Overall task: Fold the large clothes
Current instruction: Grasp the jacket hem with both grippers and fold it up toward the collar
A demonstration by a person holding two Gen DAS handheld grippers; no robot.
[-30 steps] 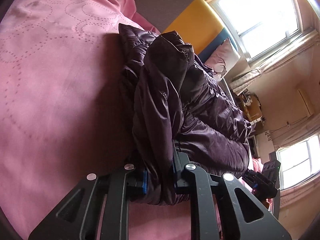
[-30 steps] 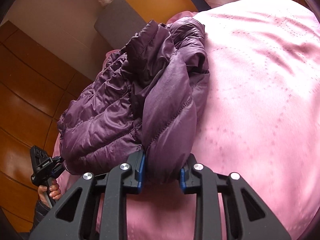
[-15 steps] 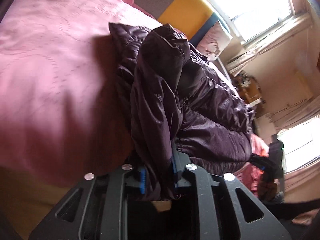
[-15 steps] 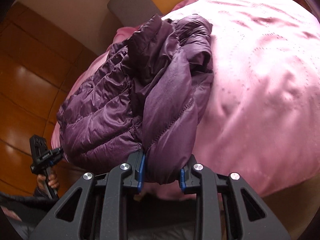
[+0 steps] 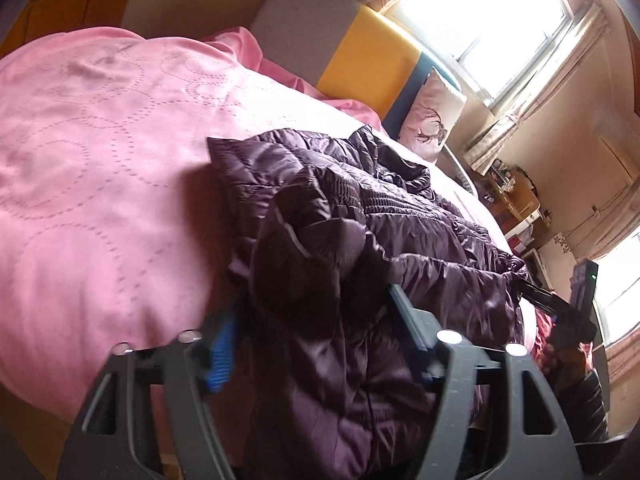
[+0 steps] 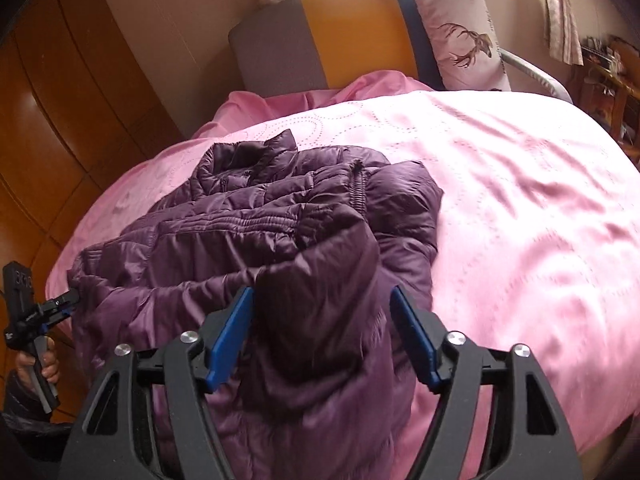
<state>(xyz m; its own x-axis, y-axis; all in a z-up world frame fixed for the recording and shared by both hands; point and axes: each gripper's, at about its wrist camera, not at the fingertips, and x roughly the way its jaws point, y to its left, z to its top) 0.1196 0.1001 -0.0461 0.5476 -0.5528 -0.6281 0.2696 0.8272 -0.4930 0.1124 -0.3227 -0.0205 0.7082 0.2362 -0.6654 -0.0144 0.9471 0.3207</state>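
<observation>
Jacket (image 6: 280,232): purple, quilted, flat on pink bed (image 6: 520,200). Left gripper (image 5: 312,320) and right gripper (image 6: 320,312): both released, straddling cuffs at 6 o'clock.

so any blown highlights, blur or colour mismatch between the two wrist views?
Left wrist: window is clipped white, backlit jacket reads near-black, left gripper fingers look slightly smeared. Right wrist: even light, jacket clearly purple, bedspread shows soft sheen, strong fisheye bending.
</observation>
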